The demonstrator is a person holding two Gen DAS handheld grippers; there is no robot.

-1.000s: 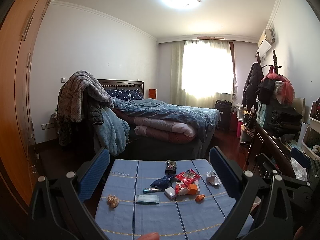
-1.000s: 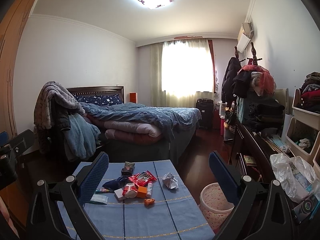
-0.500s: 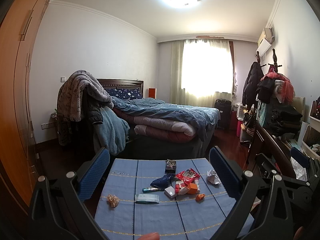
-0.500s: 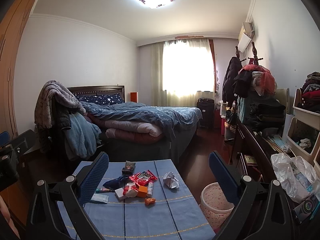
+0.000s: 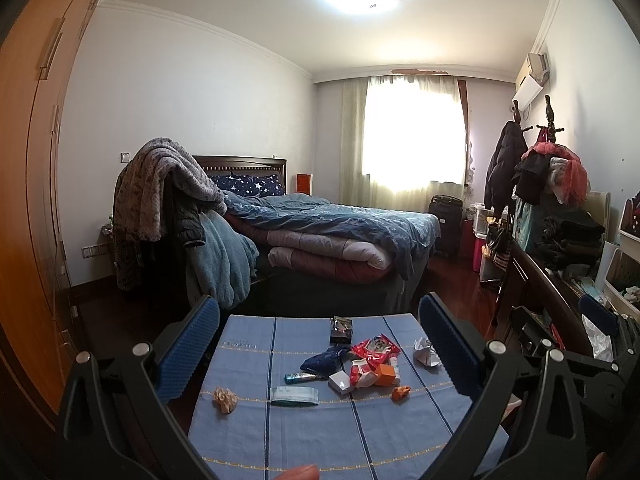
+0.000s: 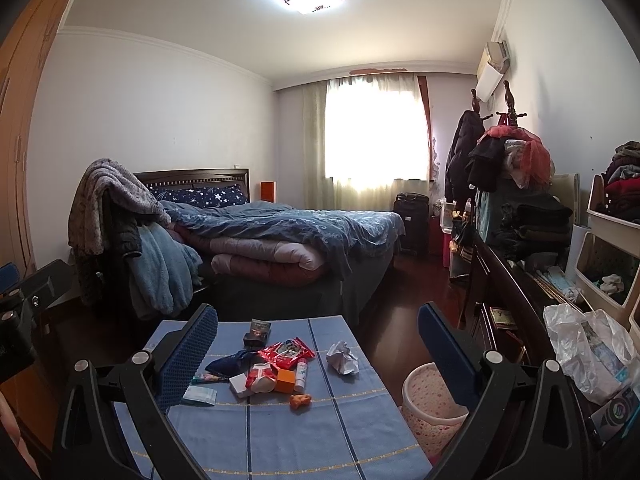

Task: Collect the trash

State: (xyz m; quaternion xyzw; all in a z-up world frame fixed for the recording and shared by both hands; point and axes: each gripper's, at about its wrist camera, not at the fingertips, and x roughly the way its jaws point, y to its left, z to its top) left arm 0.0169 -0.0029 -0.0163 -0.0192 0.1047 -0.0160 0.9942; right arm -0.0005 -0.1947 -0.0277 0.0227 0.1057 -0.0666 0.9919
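1. Left wrist view: my left gripper (image 5: 318, 344) hangs over the table (image 5: 248, 440) with its blue pads spread wide and nothing between them.
2. My right gripper (image 6: 318, 344) is spread just as wide and just as empty, with the pink bin (image 6: 430, 408) on the floor just beside the table's right edge.
3. Toward the near left of the cloth lie a crumpled tan scrap (image 5: 225, 399) and a flat pale green packet (image 5: 294, 395), apart from each other.
4. An orange scrap (image 5: 401, 392) lies alone, nearer the right edge.
5. Mid-table the trash bunches up: a white box (image 5: 341, 382), an orange box (image 5: 385, 375), a red wrapper (image 5: 375, 347) and a dark blue wrapper (image 5: 325, 360), touching or overlapping.
6. A crumpled white paper (image 5: 426, 353) sits at the right edge.
7. A small dark box (image 5: 341, 330) stands near the far edge.
8. Past the table stands the bed (image 5: 340, 232).
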